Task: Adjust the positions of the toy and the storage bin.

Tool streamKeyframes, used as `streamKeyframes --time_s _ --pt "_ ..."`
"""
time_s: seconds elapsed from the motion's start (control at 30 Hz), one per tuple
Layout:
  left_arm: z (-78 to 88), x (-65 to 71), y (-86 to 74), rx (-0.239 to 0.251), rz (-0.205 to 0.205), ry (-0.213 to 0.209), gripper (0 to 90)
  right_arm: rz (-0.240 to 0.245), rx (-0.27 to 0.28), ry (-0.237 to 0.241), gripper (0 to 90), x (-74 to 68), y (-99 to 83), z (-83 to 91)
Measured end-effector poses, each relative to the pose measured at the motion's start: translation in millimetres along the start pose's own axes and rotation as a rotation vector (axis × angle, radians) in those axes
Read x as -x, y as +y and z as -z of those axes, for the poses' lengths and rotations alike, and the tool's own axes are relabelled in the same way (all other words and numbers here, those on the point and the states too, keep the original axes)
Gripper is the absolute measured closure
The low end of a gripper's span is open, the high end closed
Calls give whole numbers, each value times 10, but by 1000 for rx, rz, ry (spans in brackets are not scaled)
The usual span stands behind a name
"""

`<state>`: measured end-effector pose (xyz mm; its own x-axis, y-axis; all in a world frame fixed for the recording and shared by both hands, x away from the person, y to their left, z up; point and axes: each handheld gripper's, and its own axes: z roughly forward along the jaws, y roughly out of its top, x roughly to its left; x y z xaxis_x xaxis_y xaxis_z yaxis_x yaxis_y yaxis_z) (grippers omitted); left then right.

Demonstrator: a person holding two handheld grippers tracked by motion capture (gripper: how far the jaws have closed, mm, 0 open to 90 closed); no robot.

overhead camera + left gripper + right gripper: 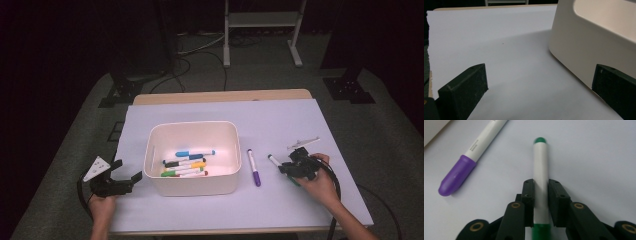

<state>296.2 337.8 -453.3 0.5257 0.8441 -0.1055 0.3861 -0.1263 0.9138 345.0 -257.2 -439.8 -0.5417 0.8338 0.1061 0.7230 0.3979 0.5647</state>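
Your right gripper (pixel 541 195) has its jaws closed on the green marker (pixel 540 170), which lies between them on the table. I judge you must next lift it toward the white bin (pixel 192 187). Your left gripper (pixel 539 85) stands open beside that bin.

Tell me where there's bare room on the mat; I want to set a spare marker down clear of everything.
Bare: the far strip of the white mat beyond the bin, and the near edge between the two hands. Crowded: right of the bin, where the purple marker, the green marker in the right gripper and a small white piece lie.
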Motion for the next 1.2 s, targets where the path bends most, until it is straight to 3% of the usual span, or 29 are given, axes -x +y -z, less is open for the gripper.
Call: streamKeyframes --time_s 0.17,0.33,0.6,0.8,1.2 --pt "1 1 -1 2 0 0 0 -16 -7 12 758 40 -5 22" --pt "-1 1 0 1 3 0 0 -35 12 64 758 41 14 123" --pt "-2 -1 0 -1 2 -2 0 -8 44 128 758 -74 119 349" --pt "0 0 0 0 0 -1 0 23 70 184 758 -223 265 549" --pt "0 1 0 2 -1 -2 0 127 121 246 758 -590 653 948"
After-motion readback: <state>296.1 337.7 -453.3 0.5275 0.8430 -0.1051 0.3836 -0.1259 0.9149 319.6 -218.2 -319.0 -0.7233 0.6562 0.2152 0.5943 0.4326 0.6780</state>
